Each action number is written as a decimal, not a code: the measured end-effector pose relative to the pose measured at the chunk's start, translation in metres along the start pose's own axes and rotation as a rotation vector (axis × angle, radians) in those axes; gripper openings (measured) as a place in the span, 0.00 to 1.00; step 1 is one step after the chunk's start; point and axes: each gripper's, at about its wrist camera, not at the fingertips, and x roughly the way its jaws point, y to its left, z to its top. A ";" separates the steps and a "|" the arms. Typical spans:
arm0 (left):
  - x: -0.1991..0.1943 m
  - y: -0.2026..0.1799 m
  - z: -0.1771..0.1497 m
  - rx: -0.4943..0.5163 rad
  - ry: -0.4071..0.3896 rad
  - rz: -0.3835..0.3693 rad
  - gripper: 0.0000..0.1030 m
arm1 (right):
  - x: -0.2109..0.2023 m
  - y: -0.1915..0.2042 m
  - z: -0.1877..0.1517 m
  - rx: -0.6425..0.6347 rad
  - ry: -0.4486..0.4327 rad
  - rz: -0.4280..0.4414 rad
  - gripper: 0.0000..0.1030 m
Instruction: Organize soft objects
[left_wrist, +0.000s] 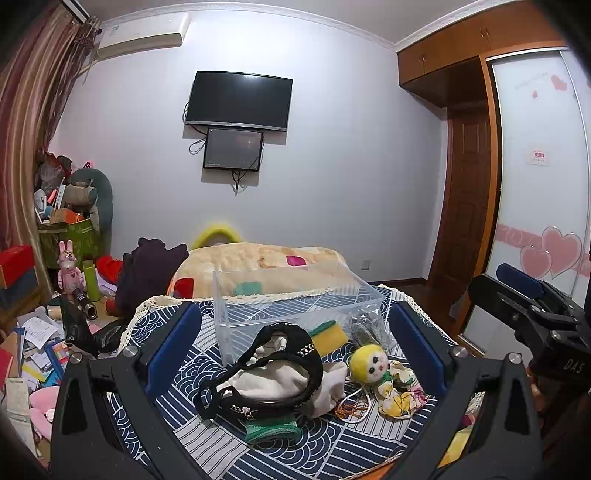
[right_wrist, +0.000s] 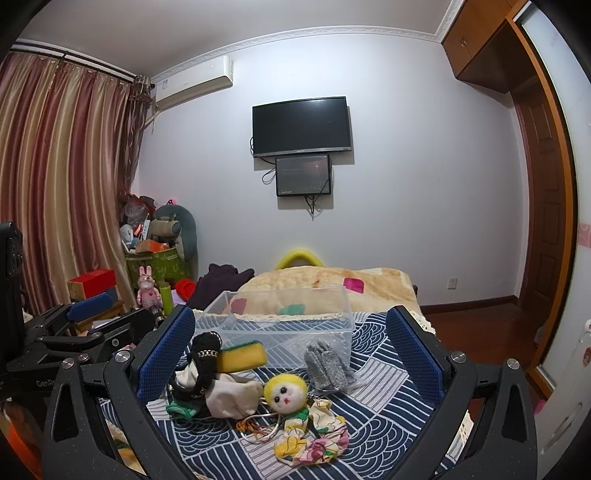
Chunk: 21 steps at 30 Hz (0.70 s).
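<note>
A clear plastic bin (left_wrist: 295, 302) (right_wrist: 275, 325) stands empty on the blue patterned cloth. In front of it lie a yellow sponge (left_wrist: 328, 334) (right_wrist: 242, 356), a grey cloth in a clear bag (left_wrist: 367, 332) (right_wrist: 327, 363), a yellow-headed doll (left_wrist: 373, 365) (right_wrist: 291, 398), a white cloth (left_wrist: 273, 384) (right_wrist: 232, 395) with a black headband (left_wrist: 288, 369) (right_wrist: 205, 360) on it, and a green knit piece (left_wrist: 273, 432) (right_wrist: 181, 410). My left gripper (left_wrist: 295, 343) is open and empty, above the headband pile. My right gripper (right_wrist: 291, 354) is open and empty, above the doll.
A blanket-covered bed (left_wrist: 258, 266) (right_wrist: 325, 284) lies behind the bin. Clutter, boxes and toys (left_wrist: 70, 258) (right_wrist: 151, 273) fill the left floor. A wardrobe and door (left_wrist: 469, 184) stand at the right. The right gripper shows in the left wrist view (left_wrist: 535, 306); the left gripper shows in the right wrist view (right_wrist: 88, 325).
</note>
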 end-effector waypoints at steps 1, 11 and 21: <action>0.000 0.000 0.001 0.000 -0.001 0.000 1.00 | 0.000 0.000 0.000 0.000 0.000 0.001 1.00; -0.001 -0.001 0.002 0.000 -0.002 -0.002 1.00 | 0.000 0.000 0.000 0.001 0.000 0.000 1.00; -0.001 -0.003 0.003 0.001 -0.002 -0.003 1.00 | -0.002 0.002 0.001 0.002 0.000 0.003 1.00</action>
